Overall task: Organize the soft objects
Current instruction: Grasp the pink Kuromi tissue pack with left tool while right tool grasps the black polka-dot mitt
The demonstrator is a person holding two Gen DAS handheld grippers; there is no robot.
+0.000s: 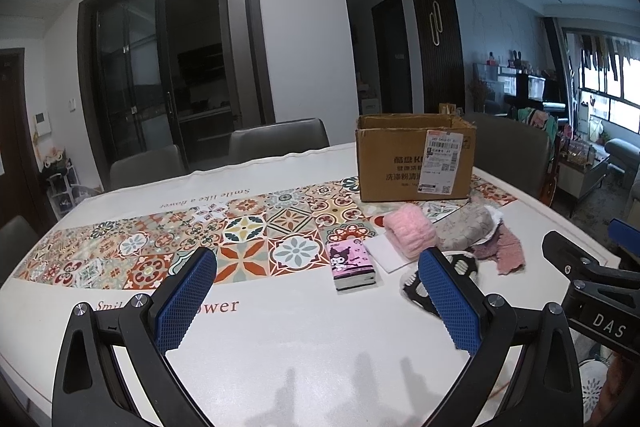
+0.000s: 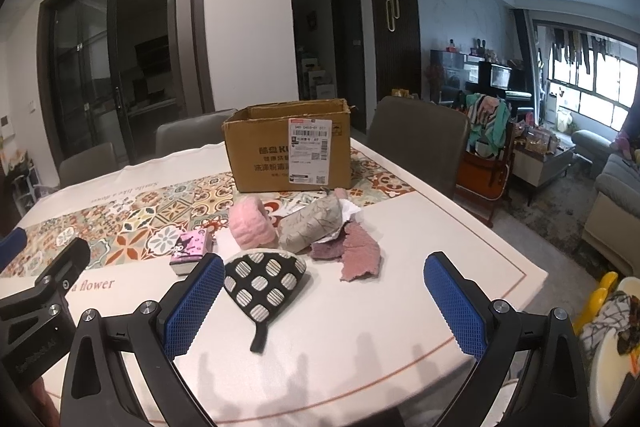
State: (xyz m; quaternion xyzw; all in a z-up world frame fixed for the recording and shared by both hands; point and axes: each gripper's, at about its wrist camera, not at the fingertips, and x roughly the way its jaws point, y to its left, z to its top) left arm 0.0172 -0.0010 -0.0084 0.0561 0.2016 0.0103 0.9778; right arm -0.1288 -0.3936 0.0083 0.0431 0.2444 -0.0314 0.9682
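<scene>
Left gripper point(image 1: 316, 301): jaws spread wide, nothing between the blue pads, held above the near edge of the table point(image 1: 280, 347). Right gripper point(image 2: 324, 301): jaws likewise spread wide and empty, held above the near edge toward the table's right side.

Nearest item: a black pot holder with striped white dots point(image 2: 262, 281), lying flat. Its long axis runs from near to far, slightly oblique; the black hanging loop points toward the near edge.

Just left of it, a pink cartoon-print tissue pack point(image 2: 188, 251) lies flat, its long axis running near to far.

Beyond the pot holder, a fluffy pink roll point(image 2: 251, 223) rests partly on a white sheet point(image 1: 386, 253). To the right of the roll, a grey patterned fabric bundle point(image 2: 310, 227) lies with its long axis running left to right. Pink and mauve cloths point(image 2: 352, 253) touch the near right side of the bundle.

Farthest, toward the far edge on the tiled-pattern runner point(image 1: 248, 227), an open cardboard box point(image 2: 288, 151) stands upright, its shipping label facing the grippers.
</scene>
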